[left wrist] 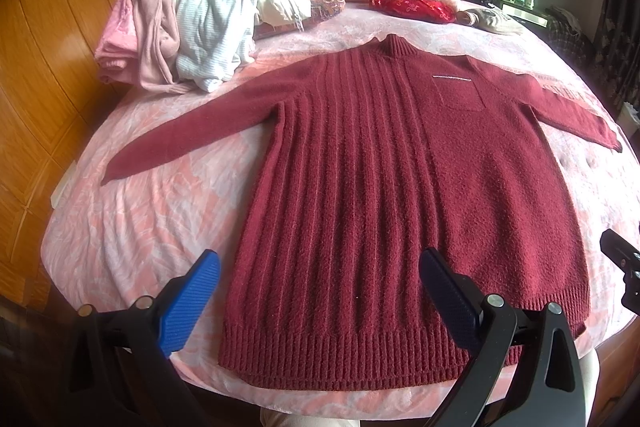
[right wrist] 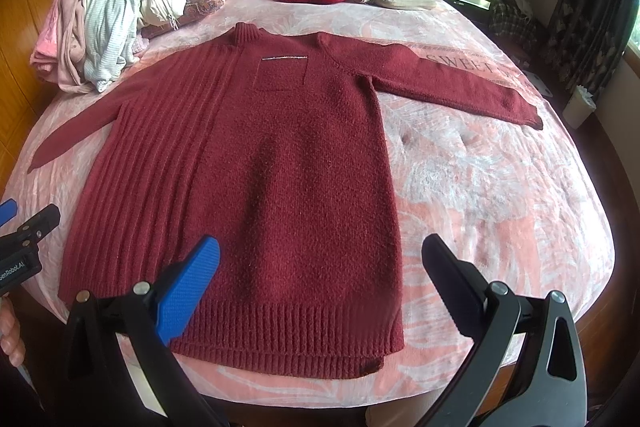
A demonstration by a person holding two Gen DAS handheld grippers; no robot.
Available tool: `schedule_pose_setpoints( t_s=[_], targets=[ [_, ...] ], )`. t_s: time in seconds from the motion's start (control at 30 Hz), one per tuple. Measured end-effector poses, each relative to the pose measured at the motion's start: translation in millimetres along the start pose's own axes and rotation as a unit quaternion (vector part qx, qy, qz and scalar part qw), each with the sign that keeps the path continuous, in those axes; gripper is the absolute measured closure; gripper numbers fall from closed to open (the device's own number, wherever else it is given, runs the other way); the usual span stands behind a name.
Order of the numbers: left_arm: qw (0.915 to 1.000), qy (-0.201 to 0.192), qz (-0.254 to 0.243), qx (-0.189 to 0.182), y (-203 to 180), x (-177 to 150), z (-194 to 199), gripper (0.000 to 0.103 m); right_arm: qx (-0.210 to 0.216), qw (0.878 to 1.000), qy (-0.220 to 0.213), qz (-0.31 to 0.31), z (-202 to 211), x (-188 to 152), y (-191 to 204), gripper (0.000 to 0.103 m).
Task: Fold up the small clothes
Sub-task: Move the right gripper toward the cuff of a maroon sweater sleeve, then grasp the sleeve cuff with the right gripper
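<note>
Across the near half of the bed (left wrist: 120, 227) the dark red sweater (left wrist: 380, 167) lies flat, sleeves out, ready for folding. Above its hem, left gripper (left wrist: 320, 291) and right gripper (right wrist: 320, 283) hover spread wide, holding nothing.

Left gripper (left wrist: 320, 279): jaws spread wide, nothing between them, tilted steeply downward. Blue ribbed pads (left wrist: 188, 307) face inward. Right gripper (right wrist: 320, 279): same pose, jaws fully apart and empty, angled down. In the right wrist view, the left gripper shows at the left edge, with part of a hand (right wrist: 9, 337) below it.
</note>
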State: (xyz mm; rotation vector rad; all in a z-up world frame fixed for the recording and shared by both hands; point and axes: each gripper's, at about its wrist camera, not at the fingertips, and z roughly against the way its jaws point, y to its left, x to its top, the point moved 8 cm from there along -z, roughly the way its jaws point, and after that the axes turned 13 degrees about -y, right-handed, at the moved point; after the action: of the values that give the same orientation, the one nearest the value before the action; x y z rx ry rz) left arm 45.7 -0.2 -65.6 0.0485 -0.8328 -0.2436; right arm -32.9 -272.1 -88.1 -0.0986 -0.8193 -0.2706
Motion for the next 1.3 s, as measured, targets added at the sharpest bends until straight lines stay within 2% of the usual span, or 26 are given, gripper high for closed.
schedule_pose_setpoints(
  t_s=[0.57, 0.9, 1.07, 1.23, 1.3],
  targets=[
    [1.0000, 0.000, 0.000, 0.000, 4, 5, -4, 0.004, -0.001, 1.000, 0.002, 0.000, -4, -3, -1, 0.003],
    [1.0000, 0.004, -0.001, -0.001, 0, 13, -19, 0.004, -0.005, 1.000, 0.010, 0.006, -18, -1, -12, 0.003],
    [0.9999, 0.004, -0.010, -0.013, -31, 41, -41, 0.004, -0.016, 0.999, 0.032, -0.003, -43, 18, -58, 0.003],
    [0.9993, -0.019, -0.018, -0.027, -82, 91, -69, 0.004, -0.054, 0.998, 0.035, -0.017, -76, 61, -147, 0.003],
    [0.9984, -0.040, -0.037, -0.015, -110, 116, -87, 0.004, -0.064, 0.997, 0.039, -0.031, -93, 79, -188, 0.003]
  ],
)
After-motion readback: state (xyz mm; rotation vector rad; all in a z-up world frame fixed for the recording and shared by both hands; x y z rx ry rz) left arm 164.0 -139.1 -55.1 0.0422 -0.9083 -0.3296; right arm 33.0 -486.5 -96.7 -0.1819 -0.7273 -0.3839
